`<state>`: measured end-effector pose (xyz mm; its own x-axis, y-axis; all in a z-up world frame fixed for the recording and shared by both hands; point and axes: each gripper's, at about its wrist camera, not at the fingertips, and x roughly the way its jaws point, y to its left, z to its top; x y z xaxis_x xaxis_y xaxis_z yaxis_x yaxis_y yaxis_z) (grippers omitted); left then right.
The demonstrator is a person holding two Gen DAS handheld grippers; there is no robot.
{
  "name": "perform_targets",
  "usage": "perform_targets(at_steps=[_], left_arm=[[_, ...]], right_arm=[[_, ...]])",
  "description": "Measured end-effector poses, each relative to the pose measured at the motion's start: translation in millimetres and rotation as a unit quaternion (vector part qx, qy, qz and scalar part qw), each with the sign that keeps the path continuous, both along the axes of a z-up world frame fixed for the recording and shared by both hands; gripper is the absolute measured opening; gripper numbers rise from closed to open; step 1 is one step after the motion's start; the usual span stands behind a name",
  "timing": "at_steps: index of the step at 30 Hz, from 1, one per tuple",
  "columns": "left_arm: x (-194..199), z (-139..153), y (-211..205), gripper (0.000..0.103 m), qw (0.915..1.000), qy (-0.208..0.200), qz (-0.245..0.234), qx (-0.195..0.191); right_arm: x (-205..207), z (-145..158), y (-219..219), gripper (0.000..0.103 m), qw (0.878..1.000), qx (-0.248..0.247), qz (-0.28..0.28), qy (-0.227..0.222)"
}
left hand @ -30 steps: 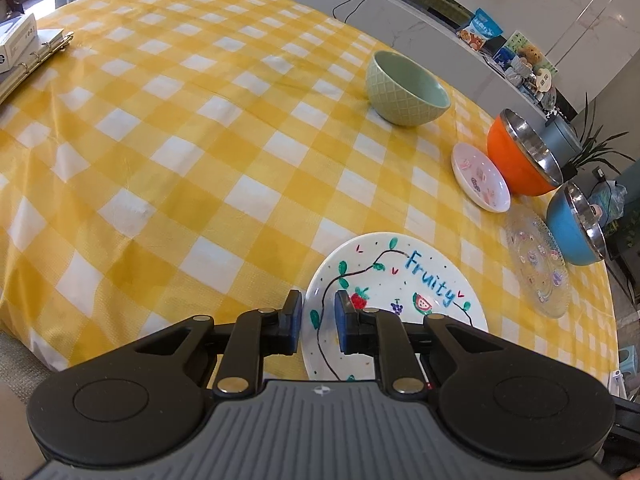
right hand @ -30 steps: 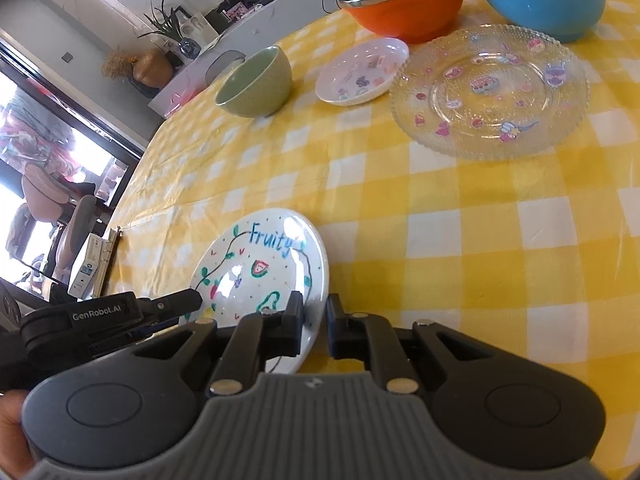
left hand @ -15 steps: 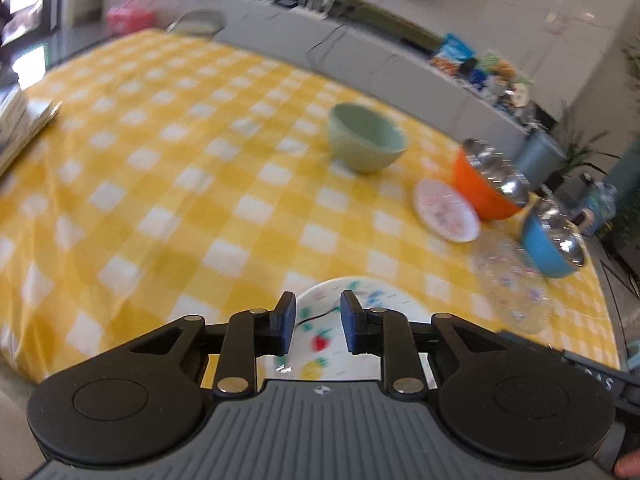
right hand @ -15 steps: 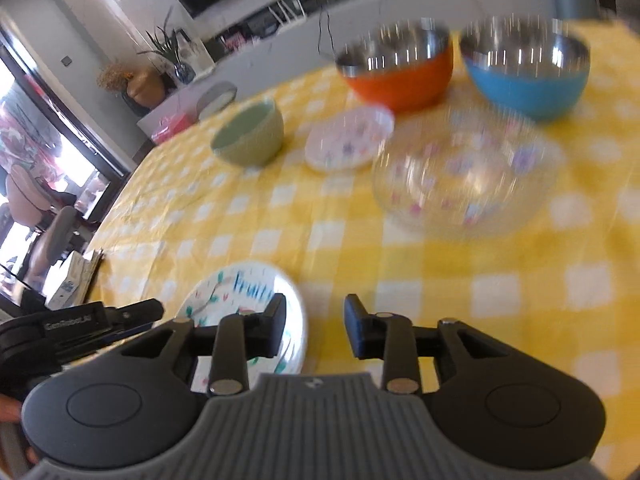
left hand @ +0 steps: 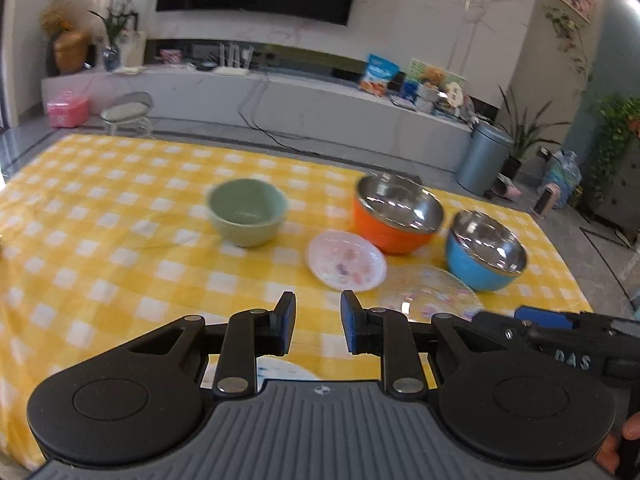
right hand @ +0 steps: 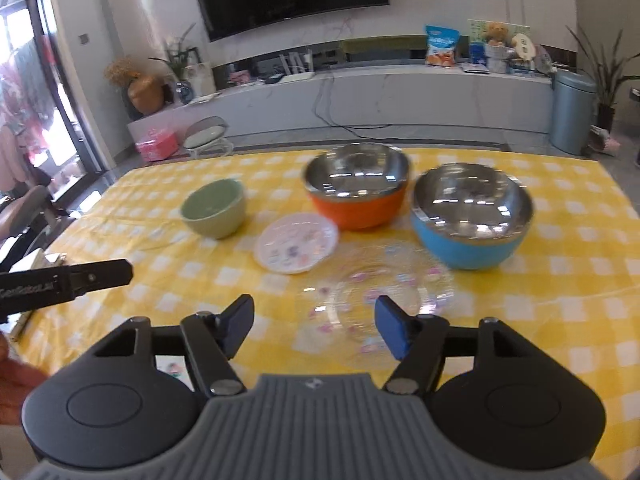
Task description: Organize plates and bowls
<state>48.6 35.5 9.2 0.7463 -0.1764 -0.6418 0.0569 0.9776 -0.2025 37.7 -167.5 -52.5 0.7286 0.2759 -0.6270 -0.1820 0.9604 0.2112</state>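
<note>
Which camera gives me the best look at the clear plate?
Right wrist: the clear plate lies whole, straight ahead, though blurred. In the left wrist view the clear plate is off to the right, its near edge hidden behind gripper parts.

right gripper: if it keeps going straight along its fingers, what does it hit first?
Probably the clear glass plate: it lies on the tablecloth directly ahead between the right gripper's opening, empty jaws. The blue bowl sits farther back and to the right. Depth is uncertain.
</note>
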Motion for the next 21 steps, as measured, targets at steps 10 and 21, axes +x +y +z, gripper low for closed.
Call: perform_targets(at_steps=[10, 21], left_arm=[[31.7, -27.1, -39.6, 0.043, 0.996, 0.04, -0.049, -0.062], [69.9, -66.0, -40.7, 0.06, 0.9932, 0.065, -0.01, -0.097]], right_arm=[[24.6, -26.6, -68.4, 0.065, 0.992, 0.039, -0.121, 0.022], [59.2, -62.3, -73.8, 0.055, 0.985, 0.086, -0.132, 0.067]])
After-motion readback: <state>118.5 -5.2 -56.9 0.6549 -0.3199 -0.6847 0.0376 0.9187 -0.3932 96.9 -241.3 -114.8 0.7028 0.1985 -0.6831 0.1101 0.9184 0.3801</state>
